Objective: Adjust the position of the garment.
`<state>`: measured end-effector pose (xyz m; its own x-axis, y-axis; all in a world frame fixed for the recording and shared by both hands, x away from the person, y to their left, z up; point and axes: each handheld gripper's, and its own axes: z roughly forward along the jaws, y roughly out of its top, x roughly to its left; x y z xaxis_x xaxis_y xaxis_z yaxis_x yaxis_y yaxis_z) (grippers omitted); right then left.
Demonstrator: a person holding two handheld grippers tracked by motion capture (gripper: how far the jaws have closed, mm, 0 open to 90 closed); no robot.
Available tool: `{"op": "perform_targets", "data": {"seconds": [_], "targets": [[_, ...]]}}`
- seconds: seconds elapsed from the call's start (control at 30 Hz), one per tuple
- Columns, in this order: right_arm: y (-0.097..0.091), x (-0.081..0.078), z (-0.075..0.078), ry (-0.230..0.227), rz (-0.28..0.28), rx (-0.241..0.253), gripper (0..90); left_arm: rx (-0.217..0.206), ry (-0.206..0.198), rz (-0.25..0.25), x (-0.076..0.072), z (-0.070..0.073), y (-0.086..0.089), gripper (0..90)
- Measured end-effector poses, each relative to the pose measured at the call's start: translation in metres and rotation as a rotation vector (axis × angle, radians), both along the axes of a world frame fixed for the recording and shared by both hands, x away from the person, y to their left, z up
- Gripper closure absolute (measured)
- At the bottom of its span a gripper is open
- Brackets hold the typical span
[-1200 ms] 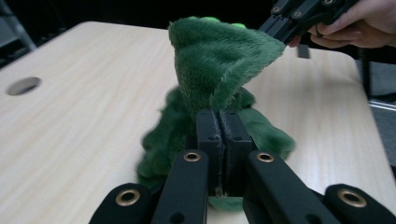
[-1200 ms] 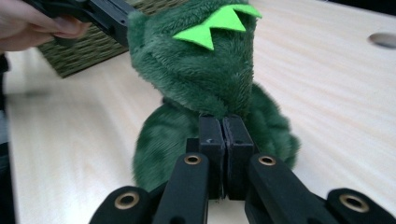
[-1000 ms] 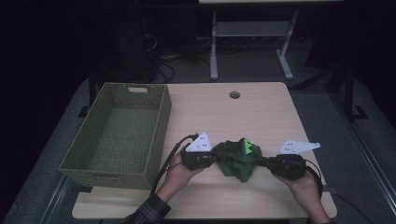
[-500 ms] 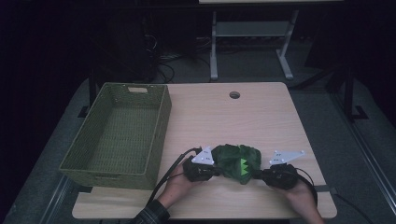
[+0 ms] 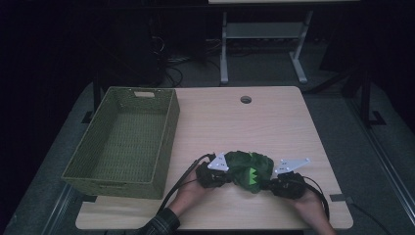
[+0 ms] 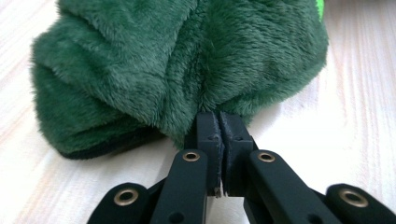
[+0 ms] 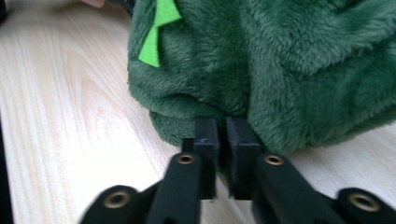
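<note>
A dark green plush garment (image 5: 249, 166) with light green felt spikes (image 5: 254, 174) lies bunched on the wooden table (image 5: 244, 127) near its front edge. My left gripper (image 5: 230, 176) is at its left end; in the left gripper view the jaws (image 6: 218, 116) are pressed together on a fold of the plush (image 6: 187, 56). My right gripper (image 5: 268, 185) is at its right end. Its jaws (image 7: 223, 122) have just been opening. They stand a narrow gap apart, with the plush (image 7: 280, 60) resting against their tips. A spike (image 7: 156, 32) shows at the upper left there.
A green woven basket (image 5: 169, 132) with nothing in it takes up the table's left side. A round cable hole (image 5: 245, 100) sits near the far edge. Cables trail from both grippers toward the front edge. A metal stand is on the floor beyond the table.
Both hands have come down and toward the front edge with the plush, which now rests on the table. The right jaws have parted slightly.
</note>
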<state>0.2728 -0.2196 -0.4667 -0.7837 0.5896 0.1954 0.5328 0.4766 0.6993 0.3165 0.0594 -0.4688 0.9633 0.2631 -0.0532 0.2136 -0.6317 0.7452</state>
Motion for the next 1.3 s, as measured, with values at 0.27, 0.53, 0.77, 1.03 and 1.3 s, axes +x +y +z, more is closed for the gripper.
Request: {"op": "perform_targets", "data": {"seconds": [0.27, 0.53, 0.77, 1.03, 1.3], "targets": [[-0.018, -0.015, 0.014, -0.03, -0.034, 0.078, 68.3, -0.043, -0.009, 0.016, -0.014, 0.02, 0.015, 70.6], [-0.031, -0.032, 0.032, -0.079, -0.019, 0.133, 61.6, -0.076, -0.04, 0.037, -0.018, 0.045, 0.023, 72.5], [-0.03, -0.034, 0.036, -0.075, 0.0, 0.126, 62.9, -0.097, -0.059, 0.034, -0.017, 0.06, 0.021, 80.0], [-0.022, -0.01, 0.032, -0.07, -0.057, 0.074, 87.0, -0.08, -0.018, 0.006, -0.007, 0.052, 0.002, 89.3], [-0.008, 0.01, 0.011, -0.023, -0.074, -0.039, 89.7, 0.049, 0.017, 0.034, 0.009, 0.02, -0.013, 89.6]]}}
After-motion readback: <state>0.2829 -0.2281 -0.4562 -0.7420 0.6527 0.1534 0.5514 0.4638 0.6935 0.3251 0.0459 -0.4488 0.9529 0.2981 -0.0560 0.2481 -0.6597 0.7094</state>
